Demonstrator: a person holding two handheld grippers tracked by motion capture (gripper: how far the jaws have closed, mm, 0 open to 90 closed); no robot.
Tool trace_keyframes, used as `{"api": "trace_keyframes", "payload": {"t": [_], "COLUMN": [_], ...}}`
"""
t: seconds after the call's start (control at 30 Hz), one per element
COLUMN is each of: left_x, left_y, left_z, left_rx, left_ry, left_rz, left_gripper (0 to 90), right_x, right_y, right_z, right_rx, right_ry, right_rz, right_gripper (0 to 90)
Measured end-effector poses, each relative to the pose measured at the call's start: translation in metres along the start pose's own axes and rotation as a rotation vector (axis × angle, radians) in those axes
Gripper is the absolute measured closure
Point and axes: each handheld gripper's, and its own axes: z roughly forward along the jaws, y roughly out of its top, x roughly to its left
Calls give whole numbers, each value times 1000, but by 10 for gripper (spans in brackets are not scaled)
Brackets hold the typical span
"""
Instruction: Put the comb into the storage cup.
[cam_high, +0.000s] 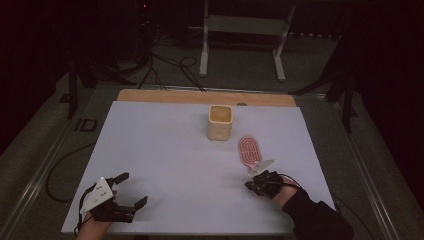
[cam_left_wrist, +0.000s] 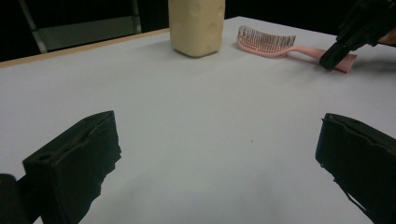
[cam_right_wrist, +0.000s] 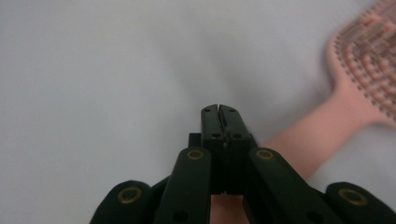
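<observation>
Right gripper (cam_high: 256, 178): jaws pressed together on nothing, tip beside the pink hairbrush (cam_high: 248, 149) handle (likely lining up a grasp). We noted the brush lying flat near the cream cup (cam_high: 220, 121). Left gripper (cam_high: 131, 189) sat wide open and empty, hand resting low at the table's (cam_high: 160, 150) near edge.

The high view is dim, the room beyond the white table (cam_high: 165, 150) falling to near black with no hard shadows. In the left gripper view the table is evenly lit and fairly sharp. The right gripper view is soft, with the pink brush (cam_right_wrist: 364, 60) smeared by blur.
</observation>
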Motion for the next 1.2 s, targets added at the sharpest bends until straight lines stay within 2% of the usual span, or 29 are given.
{"api": "trace_keyframes", "payload": {"t": [0.7,1.2], "left_x": [0,1], "left_y": [0,0], "left_z": [1,1], "left_rx": [-1,0], "left_ry": [0,0], "left_rz": [2,3], "left_gripper": [0,0], "right_x": [-23,-47], "right_y": [-46,-62], "right_z": [-29,-41], "right_rx": [28,51], "right_ry": [-62,-113], "right_rz": [103,159], "right_gripper": [900,900]}}
